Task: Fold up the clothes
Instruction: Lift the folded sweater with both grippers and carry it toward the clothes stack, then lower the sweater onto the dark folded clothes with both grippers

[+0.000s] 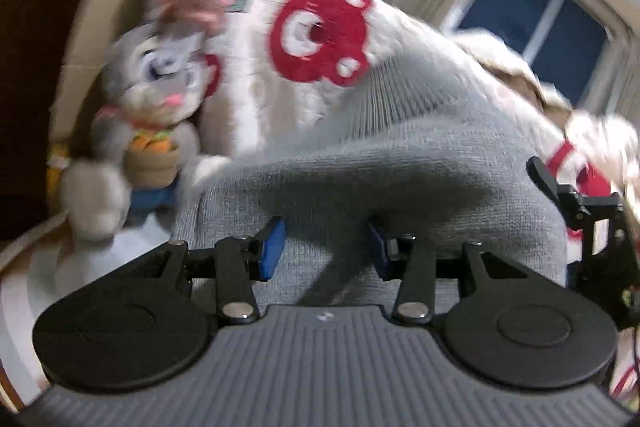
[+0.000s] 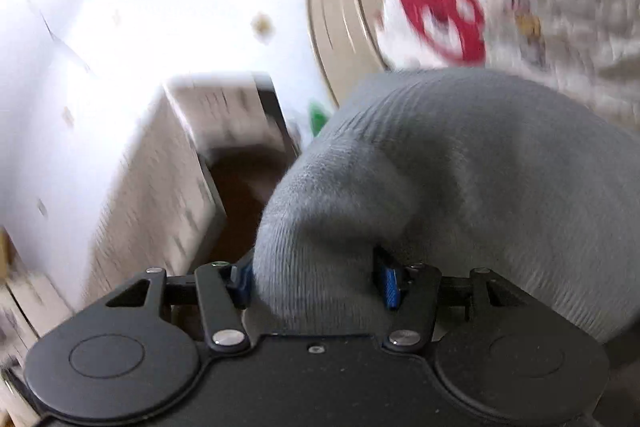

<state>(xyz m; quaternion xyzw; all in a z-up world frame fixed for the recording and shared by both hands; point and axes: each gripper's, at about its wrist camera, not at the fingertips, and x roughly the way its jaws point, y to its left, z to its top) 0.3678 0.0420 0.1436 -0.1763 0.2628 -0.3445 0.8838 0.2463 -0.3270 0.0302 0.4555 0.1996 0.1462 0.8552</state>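
Right hand-held gripper (image 2: 314,281) pinches bunched grey knit (image 2: 460,167).

Grey garment (image 1: 400,163): ribbed knit cloth, matt
Blanket (image 1: 272,75): fluffy white cloth, red prints
Plush rabbit (image 1: 152,107): soft fuzzy fabric
Left gripper (image 1: 326,251): matt black plastic, metal rivets

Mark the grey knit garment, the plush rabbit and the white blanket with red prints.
grey knit garment (image 1: 400,163), left wrist view, on its ribbed middle
plush rabbit (image 1: 156,83), left wrist view, on its face
white blanket (image 1: 256,99), left wrist view, on plain white fabric
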